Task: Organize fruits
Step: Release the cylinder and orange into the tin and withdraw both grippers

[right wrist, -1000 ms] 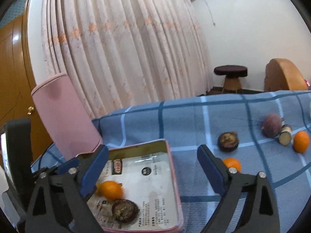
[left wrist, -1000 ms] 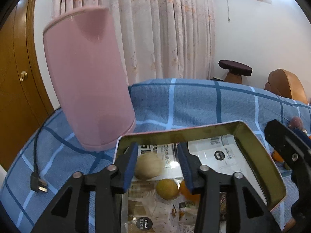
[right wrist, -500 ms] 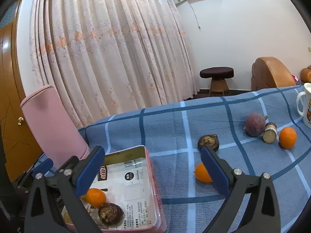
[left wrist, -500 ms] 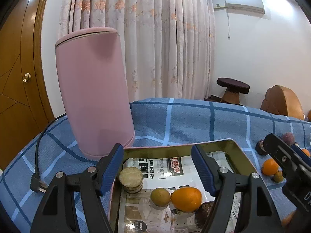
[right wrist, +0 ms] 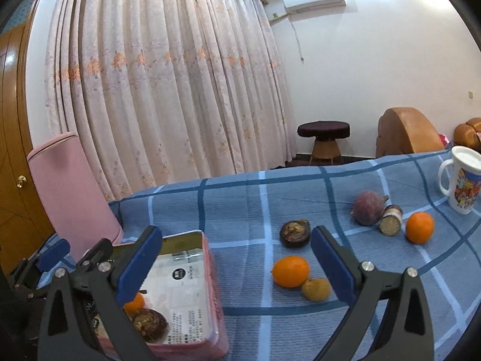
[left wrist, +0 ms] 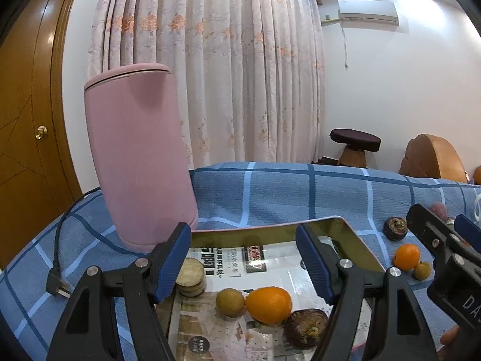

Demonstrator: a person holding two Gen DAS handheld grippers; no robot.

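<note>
Tin tray (left wrist: 357,242) is seen on the blue checked worktop (right wrist: 240,198), just beside a tall pink container (left wrist: 138,162).

Done so far, as judged from the tray's contents: an orange fruit (left wrist: 268,305), a small tan round fruit (left wrist: 230,302), a dark wrinkled fruit (left wrist: 306,328) and a pale cut stalk piece (left wrist: 189,276) are already lodged inside. The first three lie touching in a row; the stalk piece sits apart, near the left wall.

Left to do: six items are counted loose on the cloth. An orange (right wrist: 290,271) and a small yellowish fruit (right wrist: 315,289) lie touching, nearest the tray. A dark husked fruit (right wrist: 294,232) is just behind them. Further right, a purple fruit (right wrist: 368,212), a second stalk piece (right wrist: 390,223) and another orange (right wrist: 419,227) are grouped near a white mug (right wrist: 463,180). Task is reckoned under half complete.

Left hand-held gripper (left wrist: 243,260): jaws stand well apart above the tray, nothing held or touched.

Right hand-held gripper (right wrist: 236,266): jaws spread wide, empty, hovering over the cloth between the tray edge and the nearest loose orange. No contact is seen.
</note>
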